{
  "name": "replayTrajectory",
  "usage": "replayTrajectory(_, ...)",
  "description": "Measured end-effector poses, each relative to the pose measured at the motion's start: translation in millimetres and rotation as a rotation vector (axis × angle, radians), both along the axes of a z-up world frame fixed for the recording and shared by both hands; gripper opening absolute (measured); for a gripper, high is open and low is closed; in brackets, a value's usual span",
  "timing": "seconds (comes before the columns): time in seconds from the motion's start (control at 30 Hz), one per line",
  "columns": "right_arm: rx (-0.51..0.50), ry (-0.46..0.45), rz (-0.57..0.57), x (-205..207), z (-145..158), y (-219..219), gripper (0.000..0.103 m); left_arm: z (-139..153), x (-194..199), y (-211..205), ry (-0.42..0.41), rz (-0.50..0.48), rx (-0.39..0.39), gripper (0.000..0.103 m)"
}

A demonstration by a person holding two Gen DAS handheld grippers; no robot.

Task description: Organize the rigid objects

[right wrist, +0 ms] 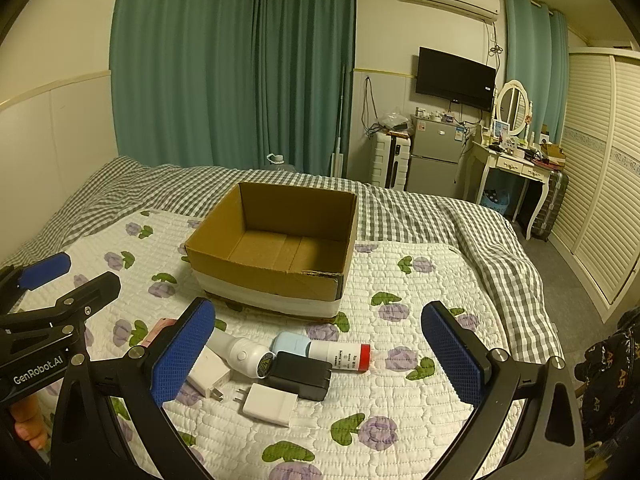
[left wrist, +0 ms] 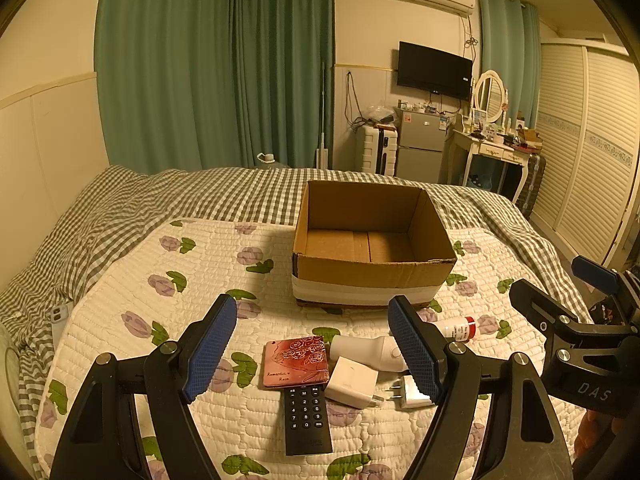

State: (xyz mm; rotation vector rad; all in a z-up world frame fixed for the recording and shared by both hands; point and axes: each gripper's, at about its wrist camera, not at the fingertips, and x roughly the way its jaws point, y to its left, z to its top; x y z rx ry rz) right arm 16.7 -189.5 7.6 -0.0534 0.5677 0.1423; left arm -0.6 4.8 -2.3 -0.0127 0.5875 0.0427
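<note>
An empty cardboard box (left wrist: 374, 276) (right wrist: 264, 276) stands on the floral quilt. In front of it lie a pink rose-printed case (left wrist: 296, 362), a black remote (left wrist: 306, 420), a white charger (left wrist: 351, 382), a small white plug (left wrist: 412, 394) (right wrist: 270, 404), a white handheld device (left wrist: 368, 350) (right wrist: 240, 354), a black adapter (right wrist: 300, 376), a light blue item (right wrist: 290, 344) and a white bottle with a red cap (right wrist: 342, 356) (left wrist: 460, 328). My left gripper (left wrist: 316, 350) hovers open above the case and chargers. My right gripper (right wrist: 320, 356) hovers open above the adapter and bottle.
The quilt (right wrist: 400, 400) covers a grey checked bedspread (left wrist: 120, 208). Behind the bed are green curtains (left wrist: 208, 64), a small fridge (right wrist: 436, 160), a dressing table (right wrist: 516, 168) and a louvred wardrobe (right wrist: 600, 180) at the right. A hand shows at the lower left of the right wrist view.
</note>
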Motion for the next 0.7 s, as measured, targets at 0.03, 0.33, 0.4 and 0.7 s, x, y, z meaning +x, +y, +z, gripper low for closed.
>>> replayTrajectory(0.03, 0.000, 0.000, 0.000, -0.1, 0.1, -0.1, 0.103, 0.2, -0.2, 0.0, 0.000, 0.000, -0.001, 0.081)
replayTrajectory(0.33, 0.003, -0.002, 0.008, -0.3, 2.8, 2.8, 0.103, -0.6, 0.5, 4.7, -0.004, -0.001, -0.011, 0.081)
replayTrajectory(0.4, 0.005, -0.001, 0.010, -0.7, 3.2, 3.3, 0.103, -0.9, 1.4, 6.1, -0.005, -0.002, -0.009, 0.081)
replayTrajectory(0.7, 0.004, 0.021, 0.014, 2.7, -4.1, 3.2, 0.103, -8.4, 2.0, 7.0, 0.008, -0.002, -0.009, 0.081)
